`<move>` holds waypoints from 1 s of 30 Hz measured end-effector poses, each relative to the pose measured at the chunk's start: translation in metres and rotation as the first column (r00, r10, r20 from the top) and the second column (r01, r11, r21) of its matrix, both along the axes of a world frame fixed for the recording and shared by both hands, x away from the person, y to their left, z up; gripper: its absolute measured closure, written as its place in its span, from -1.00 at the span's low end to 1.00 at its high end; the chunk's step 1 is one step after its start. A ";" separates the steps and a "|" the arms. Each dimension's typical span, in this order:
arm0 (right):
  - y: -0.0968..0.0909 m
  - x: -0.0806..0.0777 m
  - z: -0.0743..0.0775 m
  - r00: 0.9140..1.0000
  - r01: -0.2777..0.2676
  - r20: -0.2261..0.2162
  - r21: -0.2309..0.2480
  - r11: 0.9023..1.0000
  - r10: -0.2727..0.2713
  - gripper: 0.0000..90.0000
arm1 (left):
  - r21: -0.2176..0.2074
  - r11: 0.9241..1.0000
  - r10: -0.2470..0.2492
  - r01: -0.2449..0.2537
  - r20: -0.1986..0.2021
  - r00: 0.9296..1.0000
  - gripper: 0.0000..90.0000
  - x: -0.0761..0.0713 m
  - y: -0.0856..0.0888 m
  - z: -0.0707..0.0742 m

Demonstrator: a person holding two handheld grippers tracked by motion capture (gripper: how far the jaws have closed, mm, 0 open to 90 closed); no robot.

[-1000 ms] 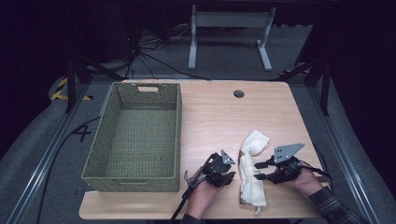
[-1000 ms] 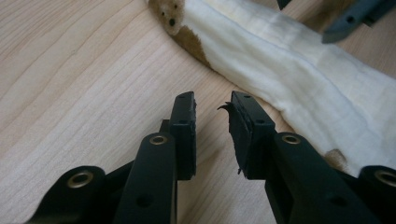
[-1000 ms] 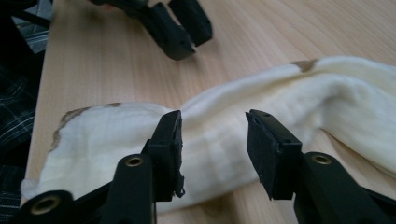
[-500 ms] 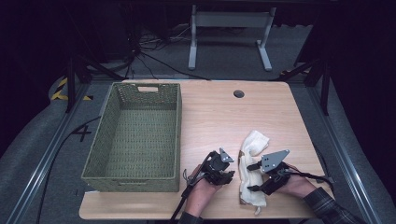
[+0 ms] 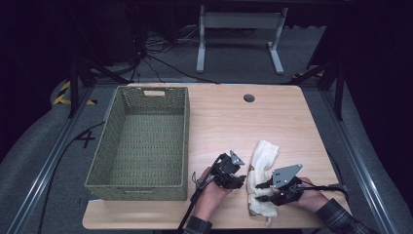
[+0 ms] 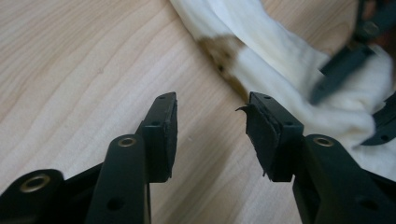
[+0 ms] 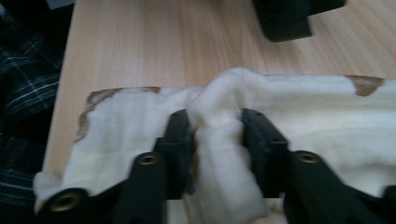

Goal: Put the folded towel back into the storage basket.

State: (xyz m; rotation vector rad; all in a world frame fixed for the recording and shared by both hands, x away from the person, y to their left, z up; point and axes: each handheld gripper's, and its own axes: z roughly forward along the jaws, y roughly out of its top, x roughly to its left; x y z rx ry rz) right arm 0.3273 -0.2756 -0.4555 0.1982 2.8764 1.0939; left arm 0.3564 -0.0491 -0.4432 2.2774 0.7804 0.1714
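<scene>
Near the front edge of the wooden table [image 5: 292, 117], toward its right corner, lies a cream-white cloth [image 5: 260, 168], soft and thick, bunched lengthwise into a rumpled strip that runs from the table's edge back toward the middle. Brownish patches mark it: one on the long side facing the left gripper [image 6: 226, 48], others at its corners in the right gripper view. Its near end lies just short of the table's front edge.

The right gripper [image 7: 215, 125] has just been closing its jaws, and a raised fold of the cloth [image 7: 219, 107] stands pinched between the pads, the fabric bulging up above them. The left gripper [image 6: 211, 122] sits just beside the cloth on its left; its jaws have just been opening and stand apart over bare wood with nothing between them, the right-hand pad close to the cloth's stained edge.

To the left, a green woven basket [image 5: 113, 146] takes up that side of the table, its near wall close to the front edge and its right wall near the left hand [image 5: 210, 187]. Behind the cloth the tabletop lies bare as far as a small round hole [image 5: 249, 98] near the back edge. To the cloth's right, a strip of bare wood runs to the table's side edge.
</scene>
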 end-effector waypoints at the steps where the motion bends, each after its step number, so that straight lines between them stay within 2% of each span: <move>1: -0.001 -0.001 0.000 1.000 -0.008 -0.012 0.001 1.000 0.008 0.69 | -0.005 1.000 -0.009 0.009 0.001 1.000 0.17 0.002 -0.001 0.002; 4: -0.002 -0.003 0.001 1.000 -0.005 -0.024 -0.003 1.000 0.005 0.79 | -0.014 1.000 -0.020 0.021 0.021 1.000 0.14 0.009 -0.004 0.006; 7: -0.003 -0.004 0.001 1.000 0.000 -0.027 -0.005 1.000 0.000 0.79 | -0.006 0.998 -0.067 0.068 0.064 0.996 0.05 0.025 -0.015 0.013; 10: -0.003 -0.004 0.001 1.000 -0.001 -0.029 -0.005 1.000 0.001 0.79 | 0.007 0.994 -0.106 0.106 0.082 0.991 0.00 0.041 -0.024 0.017; 13: -0.003 -0.004 0.001 1.000 -0.001 -0.031 -0.007 1.000 0.001 0.79 | 0.017 0.990 -0.141 0.140 0.081 0.987 -0.03 0.057 -0.031 0.019; 14: -0.003 -0.003 0.001 1.000 -0.001 -0.031 -0.006 1.000 0.001 0.79 | 0.027 0.989 -0.150 0.148 0.095 0.984 -0.06 0.062 -0.033 0.019; 16: -0.003 -0.003 0.001 0.999 -0.001 -0.036 -0.006 1.000 0.000 0.79 | 0.028 0.986 -0.168 0.166 0.085 0.982 -0.09 0.072 -0.037 0.018; 20: -0.003 -0.001 0.002 0.999 -0.003 -0.051 -0.005 1.000 0.003 0.79 | 0.039 0.981 -0.192 0.189 0.089 0.977 -0.12 0.090 -0.046 0.013; 23: -0.003 0.000 0.002 0.998 -0.004 -0.062 -0.005 1.000 0.004 0.79 | 0.042 0.973 -0.231 0.228 0.104 0.967 -0.12 0.102 -0.054 0.011; 25: -0.003 0.001 0.002 0.998 -0.005 -0.065 -0.004 1.000 0.005 0.79 | 0.039 0.967 -0.256 0.253 0.096 0.962 -0.11 0.108 -0.060 0.010; 30: -0.003 0.001 0.002 0.998 -0.005 -0.070 -0.005 1.000 0.005 0.78 | 0.063 0.948 -0.317 0.312 0.090 0.944 -0.12 0.118 -0.079 0.003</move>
